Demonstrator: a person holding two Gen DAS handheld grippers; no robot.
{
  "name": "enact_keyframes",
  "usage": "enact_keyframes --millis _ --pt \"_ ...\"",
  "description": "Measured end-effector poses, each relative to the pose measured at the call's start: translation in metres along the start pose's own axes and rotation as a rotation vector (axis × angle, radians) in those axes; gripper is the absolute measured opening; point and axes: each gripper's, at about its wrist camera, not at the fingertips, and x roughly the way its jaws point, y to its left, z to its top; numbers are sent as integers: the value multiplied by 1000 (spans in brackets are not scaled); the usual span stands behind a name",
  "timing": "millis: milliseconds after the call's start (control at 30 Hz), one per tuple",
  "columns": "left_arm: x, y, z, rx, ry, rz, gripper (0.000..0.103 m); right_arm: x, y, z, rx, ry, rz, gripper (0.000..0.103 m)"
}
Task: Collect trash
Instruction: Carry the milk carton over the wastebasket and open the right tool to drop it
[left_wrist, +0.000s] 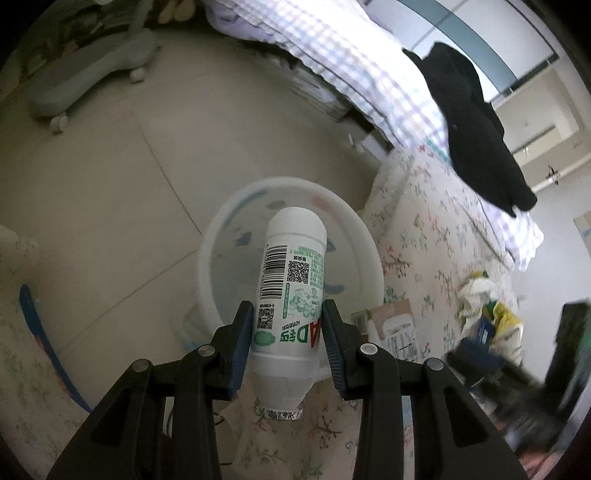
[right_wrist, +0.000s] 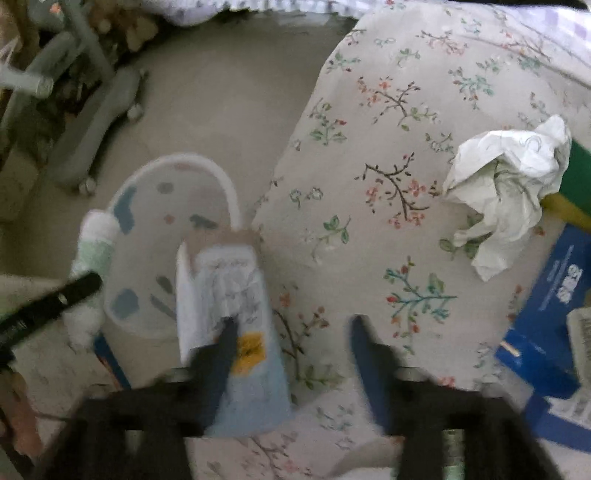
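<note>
My left gripper (left_wrist: 286, 332) squeezes the white bottle (left_wrist: 291, 291) over the bin (left_wrist: 221, 236); my blurry right gripper (right_wrist: 291, 332) stands open, the carton (right_wrist: 236, 317) against one finger.

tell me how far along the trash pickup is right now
Nothing shows as binned yet: the bin looks empty inside. In hand: the left tongs grip a white bottle above the bin; a paper packet is by the open right tongs. Left: crumpled paper and a blue box on the bed.

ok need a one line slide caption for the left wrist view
Left gripper clamps a white drink bottle above the white bin beside the floral bed.
</note>
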Motion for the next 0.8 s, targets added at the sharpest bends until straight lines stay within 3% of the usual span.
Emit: enact_keyframes --millis 100,200,300,333,400,533,700,767,800 --pt "-8 9 2 -39 -19 -14 39 -2 22 0 -58 -48 15 73" --pt "-15 16 0 -52 -29 -16 39 22 50 -11 -165 7 -29 74" --pt "-17 18 -3 -34 -20 -14 39 47 66 -25 -212 72 -66 70" --pt "-17 17 -5 -24 -12 -14 39 51 70 -27 -228 72 -56 64" --pt "-17 17 -7 -11 -1 -18 39 55 80 -29 -268 74 -58 38" --pt "-14 12 -9 16 14 -28 39 58 85 -30 -301 67 -93 37" --pt "-6 4 -3 37 -6 -42 41 38 77 -15 -242 12 -61 37" --pt "-1 6 -3 15 23 -15 46 33 73 -9 -214 -2 -44 37" --pt "-1 7 -4 13 23 1 58 31 70 -5 -200 -8 -37 37"
